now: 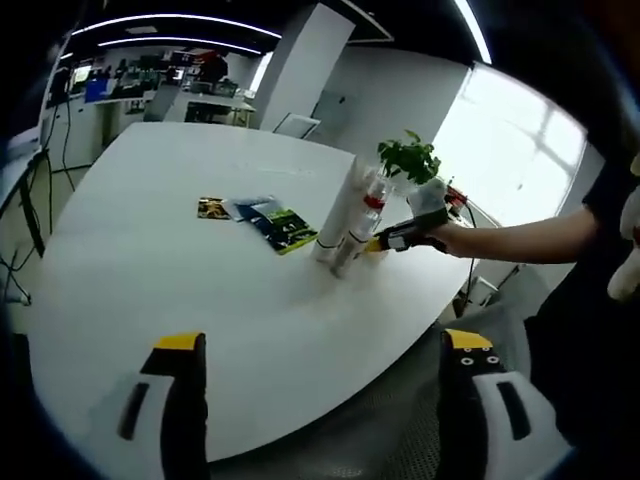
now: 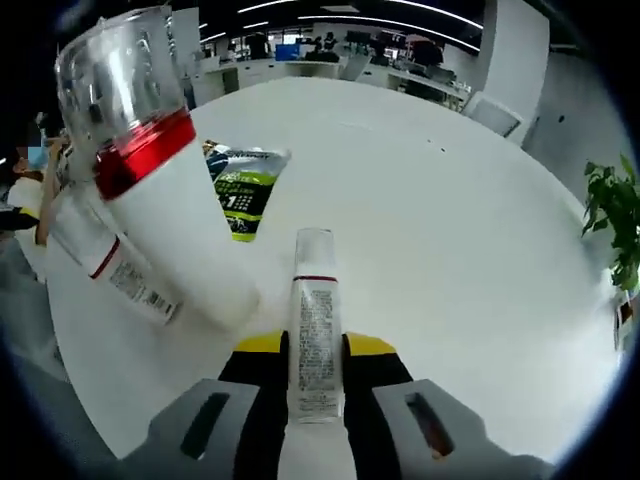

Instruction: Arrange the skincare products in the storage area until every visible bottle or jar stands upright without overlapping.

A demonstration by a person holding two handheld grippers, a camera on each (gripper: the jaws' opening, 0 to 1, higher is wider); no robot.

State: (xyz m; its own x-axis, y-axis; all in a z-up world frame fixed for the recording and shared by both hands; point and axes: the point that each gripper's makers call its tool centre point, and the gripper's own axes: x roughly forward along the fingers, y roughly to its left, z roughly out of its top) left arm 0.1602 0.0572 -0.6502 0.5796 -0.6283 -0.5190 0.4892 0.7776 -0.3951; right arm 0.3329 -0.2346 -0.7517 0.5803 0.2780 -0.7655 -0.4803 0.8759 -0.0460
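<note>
Your right gripper (image 2: 316, 372) clamps a slim bottle (image 2: 314, 330) near its base, out on the white table (image 1: 180, 260) beside the leaning red-banded bottle (image 2: 150, 190), with sachets (image 1: 262, 218) lying to their left. Swing carelessly and you could topple that neighbour. Your left gripper (image 1: 325, 372) hangs wide and empty near the table's edge.
</note>
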